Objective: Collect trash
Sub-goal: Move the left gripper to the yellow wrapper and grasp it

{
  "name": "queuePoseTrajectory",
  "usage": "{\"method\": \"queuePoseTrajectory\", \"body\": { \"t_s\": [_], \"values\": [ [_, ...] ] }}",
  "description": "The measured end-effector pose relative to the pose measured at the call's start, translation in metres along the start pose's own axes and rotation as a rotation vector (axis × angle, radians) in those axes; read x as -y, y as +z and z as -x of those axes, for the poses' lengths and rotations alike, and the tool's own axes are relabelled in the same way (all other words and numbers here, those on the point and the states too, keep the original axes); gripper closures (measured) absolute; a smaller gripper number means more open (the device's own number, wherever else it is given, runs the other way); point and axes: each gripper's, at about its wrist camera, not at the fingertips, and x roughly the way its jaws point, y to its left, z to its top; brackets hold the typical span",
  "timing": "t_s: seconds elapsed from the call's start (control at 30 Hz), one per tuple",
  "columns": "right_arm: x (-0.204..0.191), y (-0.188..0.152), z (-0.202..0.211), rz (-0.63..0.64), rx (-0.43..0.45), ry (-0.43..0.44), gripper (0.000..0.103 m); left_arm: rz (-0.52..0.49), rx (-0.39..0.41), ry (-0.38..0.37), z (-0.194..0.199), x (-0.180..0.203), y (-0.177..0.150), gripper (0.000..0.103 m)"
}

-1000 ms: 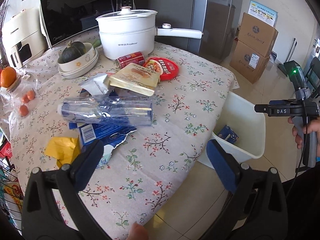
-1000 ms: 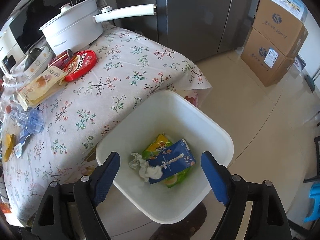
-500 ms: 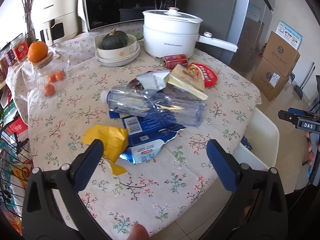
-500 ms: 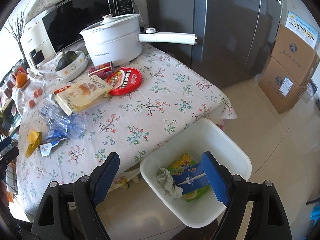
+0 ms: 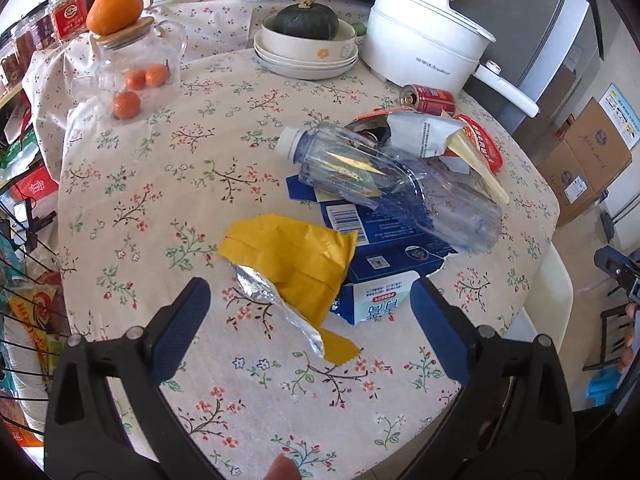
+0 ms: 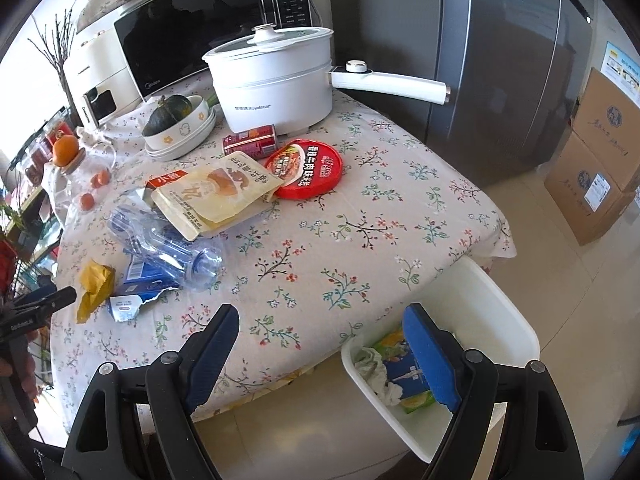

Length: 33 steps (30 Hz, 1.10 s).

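1. The left tongs (image 5: pixel 308 308) are spread wide and hold nothing, poised over the floral-clothed worktop (image 5: pixel 160 184) with the yellow foil wrapper (image 5: pixel 288 256) lying between the blue pads.
2. At about 1 o'clock from the wrapper, a torn blue carton (image 5: pixel 384 256) lies flat, partly under the wrapper's edge, and a crushed clear plastic bottle (image 5: pixel 384 184) lies across the carton, its cap toward 10 o'clock.
3. Past the bottle at 1 o'clock sit a grey torn packet (image 5: pixel 420 136), a red can (image 5: pixel 428 98) on its side and a white electric pot (image 5: pixel 424 52).
4. The right tongs (image 6: pixel 320 344) are also wide apart and empty, held off the worktop edge.
5. At 4 o'clock from them, a white bin (image 6: pixel 496 308) stands on the floor beside the worktop, holding a blue carton (image 6: pixel 408 372), a crumpled tissue and a green-yellow packet.
6. On the worktop at 12 o'clock from the right tongs lie a red round lid (image 6: pixel 308 168) and a cream pouch (image 6: pixel 216 196).
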Motion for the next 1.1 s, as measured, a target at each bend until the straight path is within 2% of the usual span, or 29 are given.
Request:
{"method": "queuePoseTrajectory", "body": {
  "t_s": [0.13,0.27,0.33,0.47,0.53,0.7,0.8,0.83,0.9,1.1],
  "values": [
    [-0.009,0.0,-0.004,0.015,-0.008,0.002,0.017,0.007,0.019,0.02,-0.013,-0.001,0.003,0.017],
    [-0.011,0.0,-0.008,0.016,-0.018,-0.003,0.017,0.024,0.008,0.031,-0.032,-0.002,0.006,0.02],
    [-0.011,0.0,-0.009,0.011,-0.021,-0.005,0.017,0.03,-0.007,0.049,-0.042,-0.002,0.006,0.029],
    [-0.01,0.001,-0.011,-0.002,-0.025,-0.004,0.017,0.054,-0.05,0.056,-0.055,-0.003,0.004,0.037],
    [-0.01,0.001,-0.012,-0.006,-0.027,-0.005,0.017,0.051,-0.059,0.062,-0.058,-0.003,0.005,0.046],
    [-0.011,0.002,-0.014,-0.005,-0.032,-0.007,0.017,0.017,-0.068,0.092,-0.056,-0.001,0.001,0.06],
    [-0.013,0.002,-0.015,-0.008,-0.034,-0.01,0.017,0.027,-0.072,0.08,-0.053,-0.005,0.001,0.068],
    [-0.013,0.002,-0.016,-0.011,-0.035,-0.01,0.017,0.036,-0.072,0.073,-0.052,-0.007,0.001,0.079],
    [-0.013,0.003,-0.017,-0.02,-0.033,-0.008,0.017,0.049,-0.062,0.058,-0.046,-0.009,0.003,0.088],
    [-0.024,0.01,-0.021,-0.037,-0.026,0.003,0.017,0.043,-0.035,0.048,-0.03,-0.009,0.003,0.092]
  ]
}}
